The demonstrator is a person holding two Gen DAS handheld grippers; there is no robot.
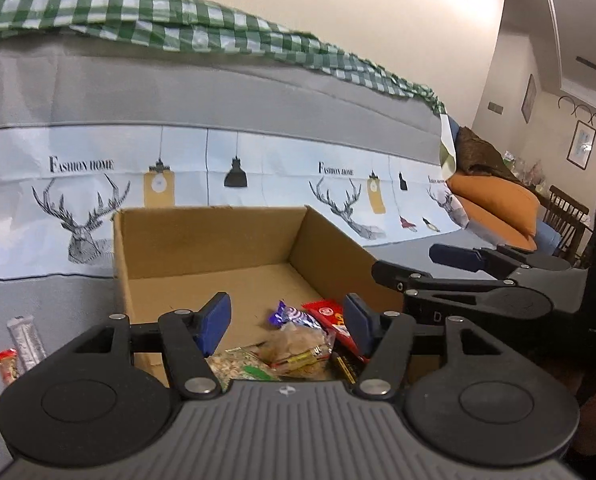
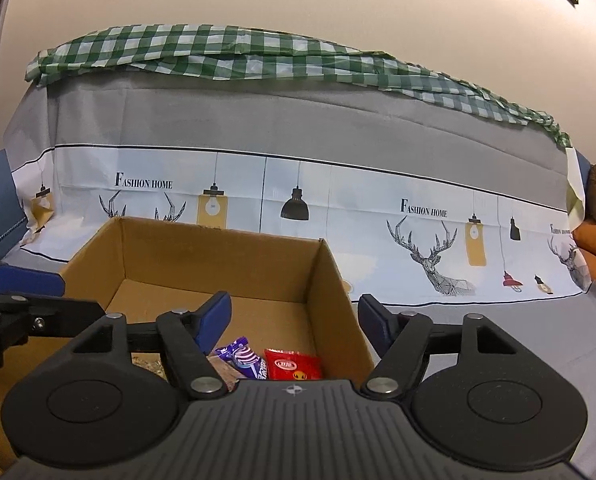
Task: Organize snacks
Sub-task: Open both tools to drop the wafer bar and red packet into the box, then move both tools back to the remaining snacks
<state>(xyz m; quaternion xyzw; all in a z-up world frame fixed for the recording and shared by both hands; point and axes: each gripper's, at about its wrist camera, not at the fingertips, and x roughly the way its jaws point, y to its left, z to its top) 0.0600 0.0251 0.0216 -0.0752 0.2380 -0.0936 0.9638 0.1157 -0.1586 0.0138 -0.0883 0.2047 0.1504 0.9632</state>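
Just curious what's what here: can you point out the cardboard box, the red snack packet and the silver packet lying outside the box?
cardboard box [image 2: 218, 256]: right wrist view, inner back wall.
red snack packet [image 2: 294, 365]: right wrist view, packet's front.
silver packet [image 1: 26, 341]: left wrist view, its middle.

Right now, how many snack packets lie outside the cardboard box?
2 clearly: a silver foil stick packet and a small red packet, side by side left of the brown cardboard box. Others may be hidden.

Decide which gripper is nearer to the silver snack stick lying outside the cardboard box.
Left. The left gripper hangs over the box's near part, with the silver snack stick just off its left side. The right gripper sits beyond the box's opposite wall.
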